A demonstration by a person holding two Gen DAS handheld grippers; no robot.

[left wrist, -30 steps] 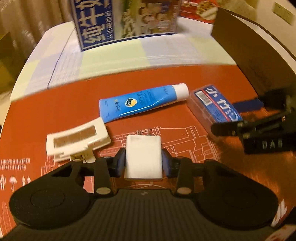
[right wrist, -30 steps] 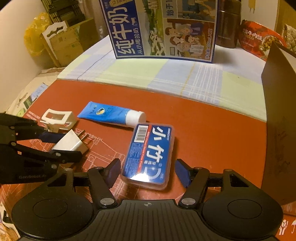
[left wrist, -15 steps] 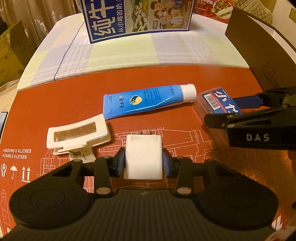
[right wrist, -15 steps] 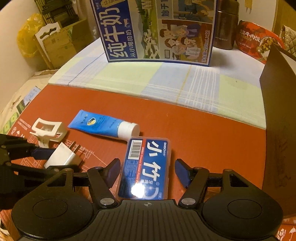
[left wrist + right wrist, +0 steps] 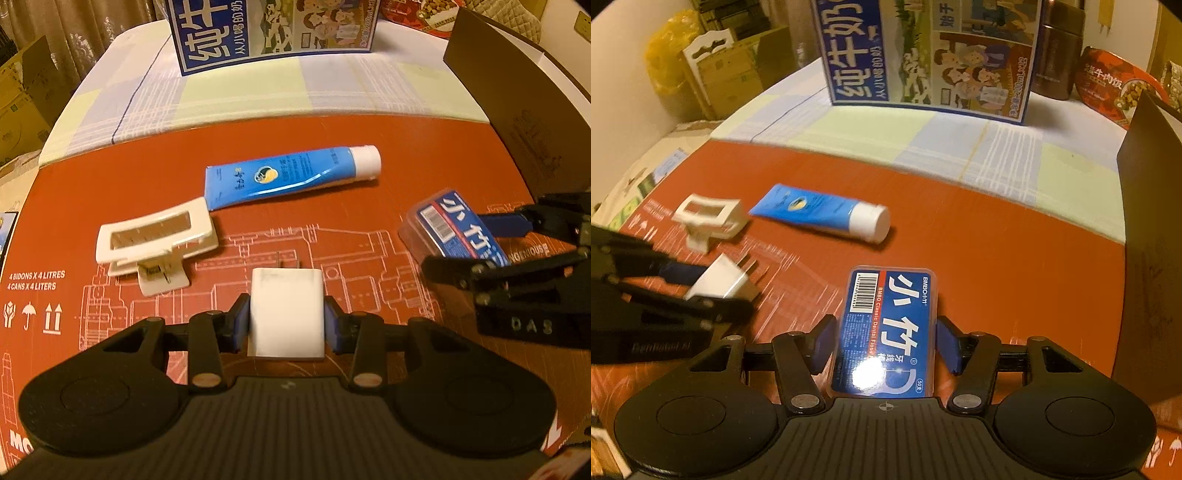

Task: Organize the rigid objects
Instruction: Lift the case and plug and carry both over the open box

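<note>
My left gripper point(image 5: 287, 325) is shut on a white charger plug point(image 5: 287, 317), its prongs pointing away. It also shows in the right wrist view point(image 5: 720, 282). My right gripper point(image 5: 886, 347) is shut on a blue dental floss box point(image 5: 888, 332), which shows at the right of the left wrist view point(image 5: 456, 230). A blue tube with a white cap point(image 5: 291, 175) and a white hair clip point(image 5: 157, 242) lie on the red cardboard sheet point(image 5: 369, 229) beyond the grippers.
A big blue milk carton box point(image 5: 927, 51) stands at the back on a checked cloth point(image 5: 923, 140). A dark brown cardboard box point(image 5: 1152, 240) stands at the right. A brown flask point(image 5: 1058, 48) and a red food bowl point(image 5: 1115, 85) are behind.
My right gripper has closed its fingers onto the floss box and tilted it up off the sheet. My left gripper still holds the plug and has pulled back slightly.
</note>
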